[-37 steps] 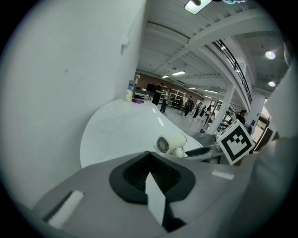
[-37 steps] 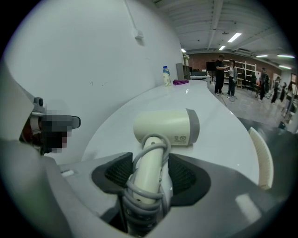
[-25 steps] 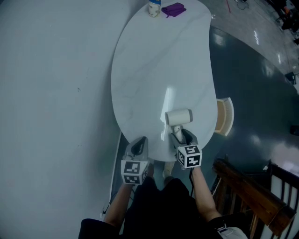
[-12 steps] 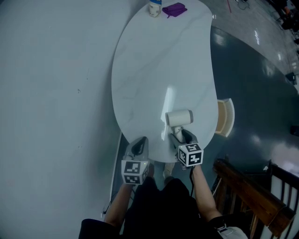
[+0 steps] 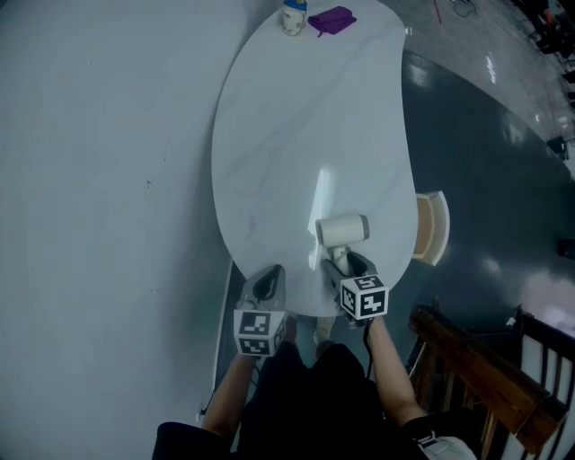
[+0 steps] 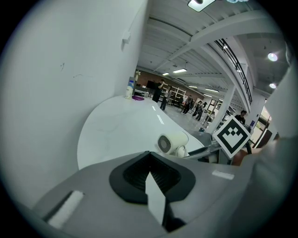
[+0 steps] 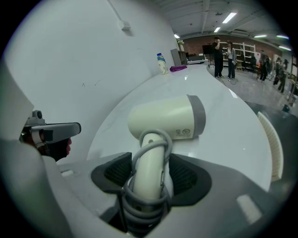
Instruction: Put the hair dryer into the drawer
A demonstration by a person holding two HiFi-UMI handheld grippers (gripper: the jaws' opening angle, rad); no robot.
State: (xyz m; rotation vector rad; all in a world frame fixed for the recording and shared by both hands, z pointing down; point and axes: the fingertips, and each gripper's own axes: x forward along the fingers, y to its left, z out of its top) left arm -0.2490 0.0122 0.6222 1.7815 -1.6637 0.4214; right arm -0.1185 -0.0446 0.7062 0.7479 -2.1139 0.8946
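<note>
A cream hair dryer (image 5: 343, 230) lies on the white table (image 5: 296, 135) near its front edge, with the barrel across and the handle pointing toward me. My right gripper (image 5: 344, 263) is shut on the handle (image 7: 148, 160), which has the grey cord wound around it. In the left gripper view the dryer (image 6: 172, 142) shows its rear grille. My left gripper (image 5: 267, 280) hovers at the table's front left edge, shut with nothing in it. No drawer is in view.
A small bottle (image 5: 293, 18) and a purple cloth (image 5: 333, 19) sit at the table's far end. A plain wall runs along the left. A cream slatted object (image 5: 433, 225) stands at the table's right edge, and a dark wooden chair (image 5: 485, 368) is at lower right.
</note>
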